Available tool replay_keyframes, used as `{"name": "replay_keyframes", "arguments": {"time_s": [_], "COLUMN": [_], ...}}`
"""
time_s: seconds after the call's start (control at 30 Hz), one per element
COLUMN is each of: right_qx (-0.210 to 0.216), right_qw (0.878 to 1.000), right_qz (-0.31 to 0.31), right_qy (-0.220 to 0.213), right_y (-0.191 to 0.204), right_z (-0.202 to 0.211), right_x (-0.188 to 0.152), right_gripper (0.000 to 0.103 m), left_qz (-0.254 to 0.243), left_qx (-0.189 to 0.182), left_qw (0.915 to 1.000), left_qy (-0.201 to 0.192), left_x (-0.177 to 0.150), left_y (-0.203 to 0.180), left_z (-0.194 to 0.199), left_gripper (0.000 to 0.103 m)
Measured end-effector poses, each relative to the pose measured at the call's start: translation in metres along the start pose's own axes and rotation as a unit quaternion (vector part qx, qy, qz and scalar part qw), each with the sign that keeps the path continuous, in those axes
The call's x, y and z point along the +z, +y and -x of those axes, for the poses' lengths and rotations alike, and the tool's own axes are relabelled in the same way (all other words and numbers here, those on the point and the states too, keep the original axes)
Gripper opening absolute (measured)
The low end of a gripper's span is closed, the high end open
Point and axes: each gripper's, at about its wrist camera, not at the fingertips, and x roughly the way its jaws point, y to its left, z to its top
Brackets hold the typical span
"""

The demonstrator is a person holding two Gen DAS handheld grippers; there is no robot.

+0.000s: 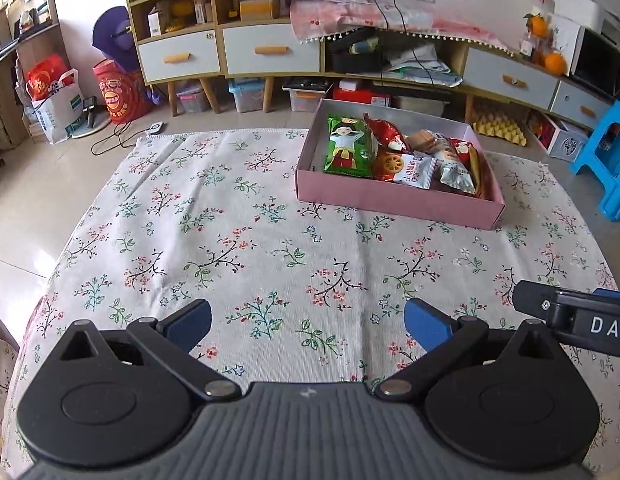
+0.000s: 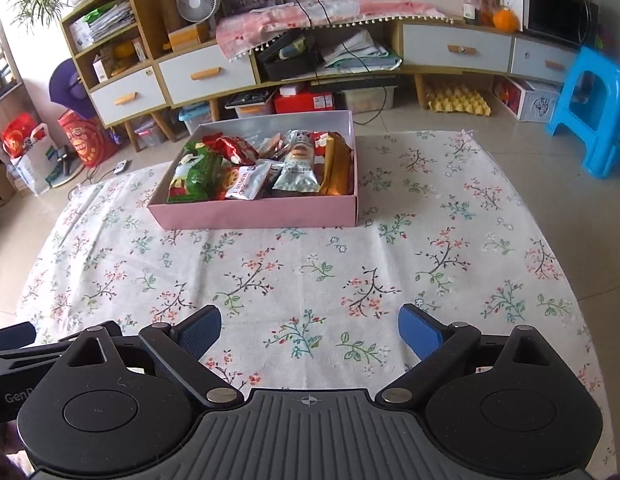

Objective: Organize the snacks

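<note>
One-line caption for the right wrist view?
Open right gripper hovers over floral tablecloth, facing pink box packed with snacks.

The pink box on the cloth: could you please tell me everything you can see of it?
The pink box is a shallow, open-topped rectangular tray, seemingly cardboard, pink outside and pale inside. It sits flat on the floral tablecloth, past both open grippers, touched by neither. Snack packets fill it, lying overlapped.

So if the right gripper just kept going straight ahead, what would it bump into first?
Probably the pink box. The open right gripper points at its near wall, with only bare floral cloth between; height is unclear.
</note>
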Motion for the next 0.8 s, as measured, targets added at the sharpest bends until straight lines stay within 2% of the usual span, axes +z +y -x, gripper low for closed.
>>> {"name": "replay_keyframes", "arguments": {"time_s": [0.8], "right_qx": [-0.004], "right_qw": [1.000], "right_qz": [-0.009], "right_qy": [0.016], "right_y": [-0.0054], "right_z": [-0.0059], "right_x": [-0.0024], "right_gripper": [0.097], "left_qz": [-0.012], "left_qx": [-0.002], "left_qw": [0.9999], "left_qy": [0.005], "left_x": [-0.0015], "left_y": [-0.0034], "left_z": [0.0002], "left_gripper": [0.103]}}
